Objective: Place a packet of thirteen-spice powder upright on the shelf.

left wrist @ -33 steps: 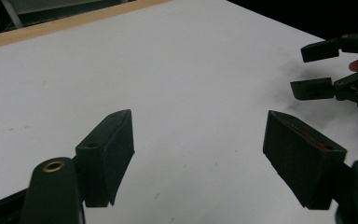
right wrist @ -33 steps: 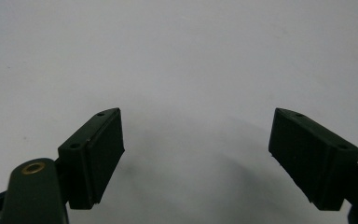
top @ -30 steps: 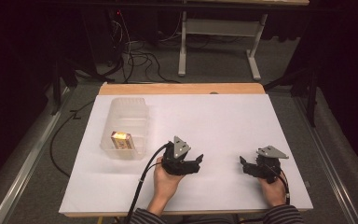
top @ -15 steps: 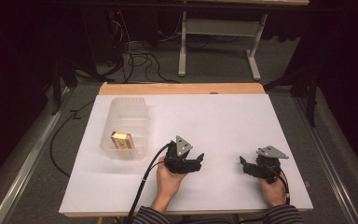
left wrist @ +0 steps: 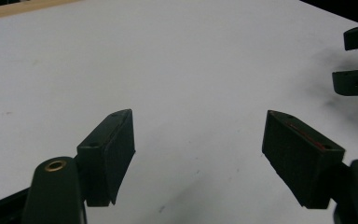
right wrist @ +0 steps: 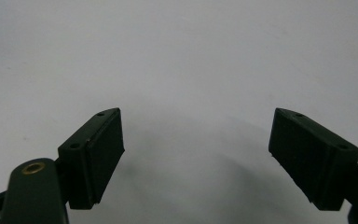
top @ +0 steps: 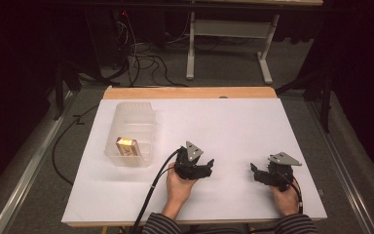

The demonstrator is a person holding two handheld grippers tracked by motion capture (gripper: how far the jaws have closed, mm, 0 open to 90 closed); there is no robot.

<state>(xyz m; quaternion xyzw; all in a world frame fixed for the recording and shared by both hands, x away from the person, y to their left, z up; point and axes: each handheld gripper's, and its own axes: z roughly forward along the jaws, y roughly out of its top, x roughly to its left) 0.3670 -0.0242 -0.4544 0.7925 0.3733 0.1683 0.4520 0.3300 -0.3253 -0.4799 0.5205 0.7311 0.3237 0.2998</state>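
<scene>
My left gripper (top: 208, 167) hovers low over the white table sheet (top: 214, 122), near the front middle, held in a hand and pointing right. Its jaws stand open in the left gripper view (left wrist: 199, 116) with only bare sheet between them. My right gripper (top: 254, 171) is at the front right, pointing left toward the other one; its jaws (right wrist: 197, 112) are also open and hold nothing. The right gripper's jaw tips (left wrist: 340, 58) show at the far right edge of the left gripper view.
A clear plastic box (top: 131, 122) stands on the left part of the sheet, with a small yellow-orange packet (top: 126, 146) inside at its near end. A wooden table edge (top: 190, 92) runs along the back. Cables trail off the front edge.
The left gripper has sunk a little toward the table and edged slightly right. The right gripper has kept still.
</scene>
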